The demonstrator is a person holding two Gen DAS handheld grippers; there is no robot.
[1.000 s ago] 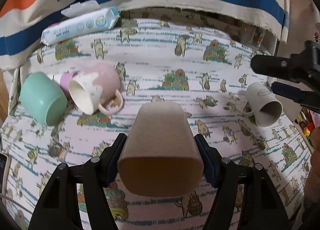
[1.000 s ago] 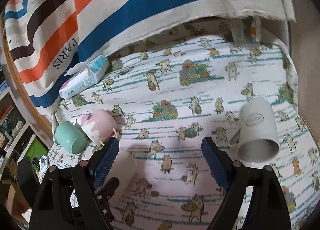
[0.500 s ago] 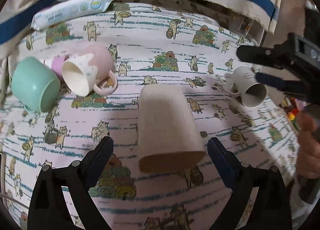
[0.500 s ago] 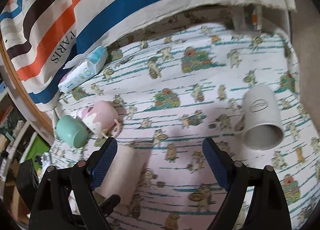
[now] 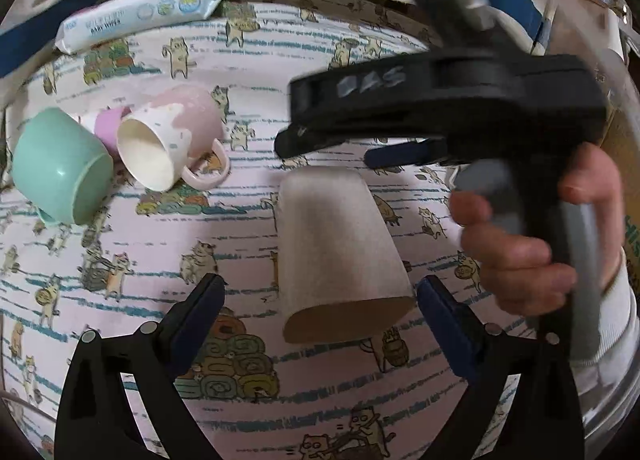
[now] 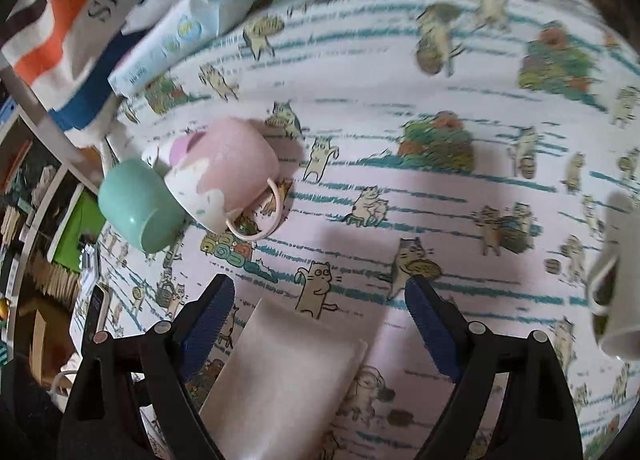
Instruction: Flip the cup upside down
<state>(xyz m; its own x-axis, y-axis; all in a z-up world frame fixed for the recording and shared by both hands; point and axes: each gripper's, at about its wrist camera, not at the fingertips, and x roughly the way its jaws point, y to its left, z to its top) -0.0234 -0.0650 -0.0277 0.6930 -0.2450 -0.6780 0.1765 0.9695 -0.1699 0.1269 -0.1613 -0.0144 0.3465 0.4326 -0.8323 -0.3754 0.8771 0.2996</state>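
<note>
A beige cup (image 5: 336, 252) stands upside down on the cat-print cloth, rim down. My left gripper (image 5: 320, 300) is open, its jaws wide apart on either side of the cup without touching it. My right gripper (image 6: 320, 300) is open and empty; the beige cup (image 6: 288, 384) sits low between its jaws. In the left wrist view the right gripper's body (image 5: 448, 107) hangs just above and behind the cup, held by a hand (image 5: 532, 244).
A pink mug (image 5: 176, 139) and a mint cup (image 5: 60, 171) lie on their sides at the left. A wipes pack (image 5: 140, 15) lies at the back by a striped cloth. A grey mug (image 6: 616, 276) lies at the right.
My left gripper let go of the beige cup and drew back, jaws wide. The right gripper swung left and down toward the beige cup, away from the grey mug.
</note>
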